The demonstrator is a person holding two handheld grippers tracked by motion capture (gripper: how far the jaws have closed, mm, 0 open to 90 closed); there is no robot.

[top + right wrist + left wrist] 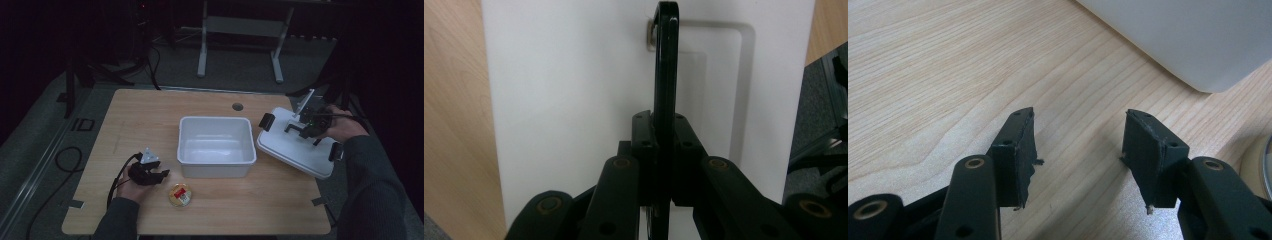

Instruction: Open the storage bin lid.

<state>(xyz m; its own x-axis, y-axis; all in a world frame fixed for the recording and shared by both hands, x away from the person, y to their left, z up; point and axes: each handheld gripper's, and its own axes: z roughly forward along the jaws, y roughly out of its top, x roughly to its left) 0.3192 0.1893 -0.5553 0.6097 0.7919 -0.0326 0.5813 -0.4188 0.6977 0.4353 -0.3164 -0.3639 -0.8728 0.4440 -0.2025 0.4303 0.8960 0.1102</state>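
A white rectangular bin [215, 170] stands uncovered in the middle of the wooden table. To its right is its white lid [295, 152] with black clips at the ends, reaching past the table's right edge. My right gripper [305, 129] is shut on the lid's black handle [666, 60], which runs upright between the jaws of the right gripper [665, 117] above the white lid [574, 100]. My left gripper [162, 175] rests low near the front left, open with nothing in it. The left gripper [1079, 117] faces bare wood, with the bin's corner [1188, 35] ahead.
A small round tub [180, 194] with a red label sits on the table just right of the left gripper; its rim [1260, 165] shows at the edge of the left gripper view. A round cable hole [237, 106] lies behind the bin. Dark floor and stand legs lie beyond the table.
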